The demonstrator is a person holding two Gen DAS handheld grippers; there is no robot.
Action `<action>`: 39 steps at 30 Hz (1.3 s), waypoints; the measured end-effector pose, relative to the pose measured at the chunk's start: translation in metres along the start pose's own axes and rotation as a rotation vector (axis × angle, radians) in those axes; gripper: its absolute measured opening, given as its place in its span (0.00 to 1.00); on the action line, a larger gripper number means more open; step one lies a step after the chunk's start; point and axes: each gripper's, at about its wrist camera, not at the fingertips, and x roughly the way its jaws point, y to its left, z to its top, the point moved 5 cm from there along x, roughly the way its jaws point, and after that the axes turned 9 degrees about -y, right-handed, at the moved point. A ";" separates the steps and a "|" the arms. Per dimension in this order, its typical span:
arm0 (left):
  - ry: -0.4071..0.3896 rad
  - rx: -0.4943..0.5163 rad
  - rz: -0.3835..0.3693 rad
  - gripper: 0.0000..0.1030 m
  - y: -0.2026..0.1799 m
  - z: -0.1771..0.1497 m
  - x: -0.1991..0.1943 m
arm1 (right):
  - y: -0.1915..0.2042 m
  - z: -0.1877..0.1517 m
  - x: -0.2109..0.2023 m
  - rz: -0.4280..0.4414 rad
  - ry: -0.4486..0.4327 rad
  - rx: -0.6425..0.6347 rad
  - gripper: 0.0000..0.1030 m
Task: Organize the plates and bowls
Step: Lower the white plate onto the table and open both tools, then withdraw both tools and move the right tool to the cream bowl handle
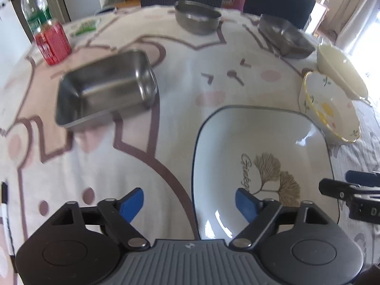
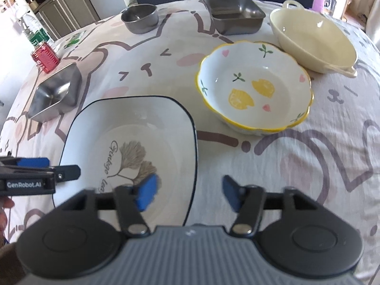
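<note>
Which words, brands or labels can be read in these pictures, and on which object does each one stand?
"GenRobot.AI": on the side of the left gripper, seen from the right wrist view.
"Ginkgo": script on the square plate, partly hidden by the blue fingers; a second word below reads only "lea".
Red can: print too blurred to read.
Water bottle: green label too blurred.
Green packet: unreadable.
Marker pen: print unreadable.

The left claw (image 1: 190,205) gapes wide, angled steeply downward. The right claw (image 2: 190,193) does likewise, its blue pads (image 2: 146,193) apart, gripping nothing.
</note>
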 end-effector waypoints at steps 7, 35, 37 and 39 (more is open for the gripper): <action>-0.163 -0.015 0.035 1.00 0.002 0.017 -0.035 | -0.006 0.011 -0.040 -0.005 -0.148 0.009 1.00; -0.576 0.173 -0.130 1.00 -0.125 0.150 -0.064 | -0.199 0.069 -0.038 -0.084 -0.554 1.026 1.00; -0.587 0.201 -0.147 1.00 -0.136 0.156 -0.054 | -0.213 0.061 -0.025 -0.071 -0.526 1.108 0.84; -0.586 0.221 -0.172 1.00 -0.147 0.160 -0.043 | -0.222 0.056 -0.016 -0.100 -0.525 1.125 0.68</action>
